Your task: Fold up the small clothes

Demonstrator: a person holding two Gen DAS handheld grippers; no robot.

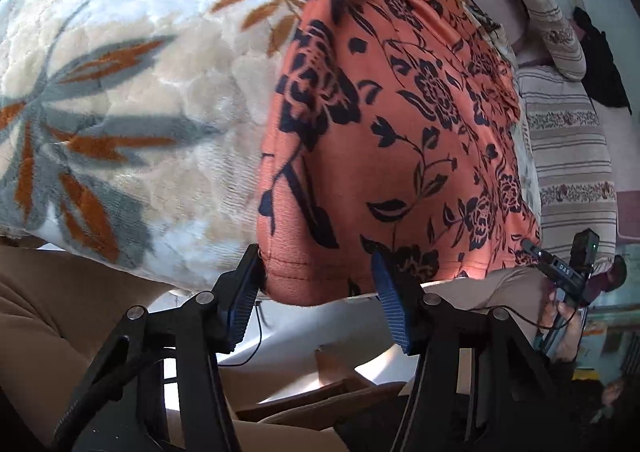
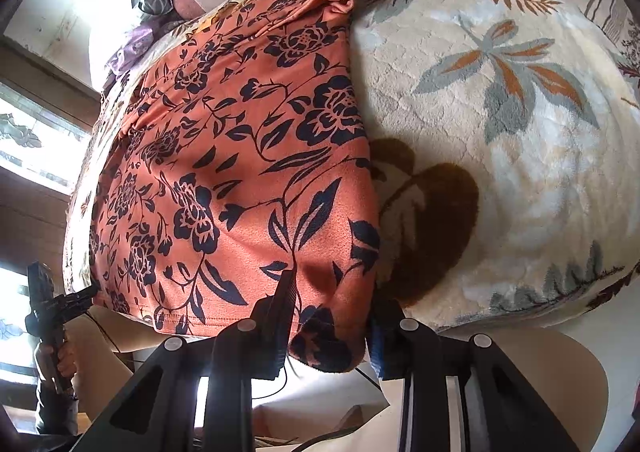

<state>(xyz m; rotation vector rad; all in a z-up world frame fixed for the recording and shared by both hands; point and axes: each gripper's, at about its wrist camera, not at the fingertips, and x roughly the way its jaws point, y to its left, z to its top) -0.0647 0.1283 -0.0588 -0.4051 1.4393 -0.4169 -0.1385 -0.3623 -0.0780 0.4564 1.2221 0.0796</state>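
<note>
The orange floral garment [image 1: 400, 131] lies spread flat on the leaf-patterned blanket [image 1: 120, 91], its hem hanging over the bed's near edge. The left gripper [image 1: 318, 292] straddles the hem's left corner with its jaws spread, only one pad touching the cloth, while the right gripper [image 2: 332, 316] has its jaws pinching the right corner. To fold well, the left gripper should probably bite deeper over the stitched hem before closing, then both corners rise level and together, so the fold lands square toward the far edge
</note>
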